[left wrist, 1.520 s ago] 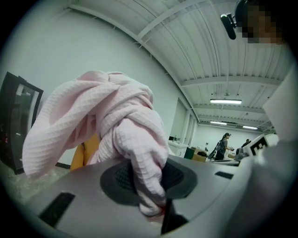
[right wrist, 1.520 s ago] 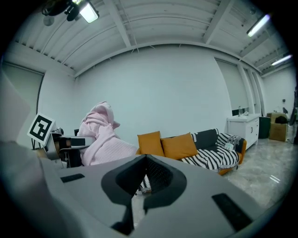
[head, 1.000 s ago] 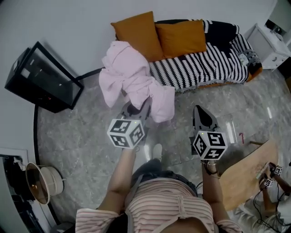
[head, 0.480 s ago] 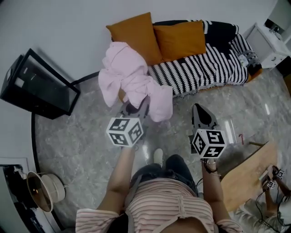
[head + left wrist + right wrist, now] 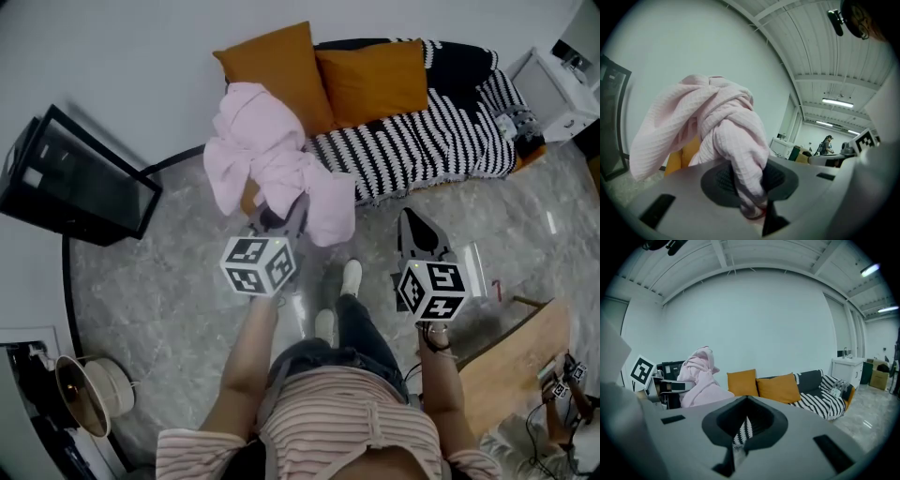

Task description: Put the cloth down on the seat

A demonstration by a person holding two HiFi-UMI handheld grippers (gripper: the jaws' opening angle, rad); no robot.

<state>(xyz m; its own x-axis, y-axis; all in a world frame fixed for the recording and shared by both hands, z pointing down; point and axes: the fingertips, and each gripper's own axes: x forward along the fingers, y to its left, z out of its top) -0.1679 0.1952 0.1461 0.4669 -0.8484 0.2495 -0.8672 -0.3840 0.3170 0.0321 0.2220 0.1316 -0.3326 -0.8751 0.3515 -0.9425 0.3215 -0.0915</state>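
Observation:
A crumpled pink cloth (image 5: 267,155) hangs bunched from my left gripper (image 5: 284,214), which is shut on it; in the left gripper view the cloth (image 5: 722,126) fills the space over the jaws and a fold is pinched between them. The cloth hovers over the floor in front of the sofa's left end. The sofa seat (image 5: 422,141) has a black-and-white striped cover and two orange cushions (image 5: 370,80) at the back. My right gripper (image 5: 411,220) is shut on nothing and points at the sofa (image 5: 815,401). The right gripper view shows the cloth (image 5: 698,380) at the left.
A black box-like cabinet (image 5: 80,173) stands on the floor at the left. A white cabinet (image 5: 558,89) is beside the sofa's right end. A wooden table (image 5: 511,361) is at the lower right, a round metal item (image 5: 84,380) at the lower left. Grey marble floor lies between me and the sofa.
Both grippers have moved closer to the sofa, the cloth still in the left one. The person's foot has stepped forward.

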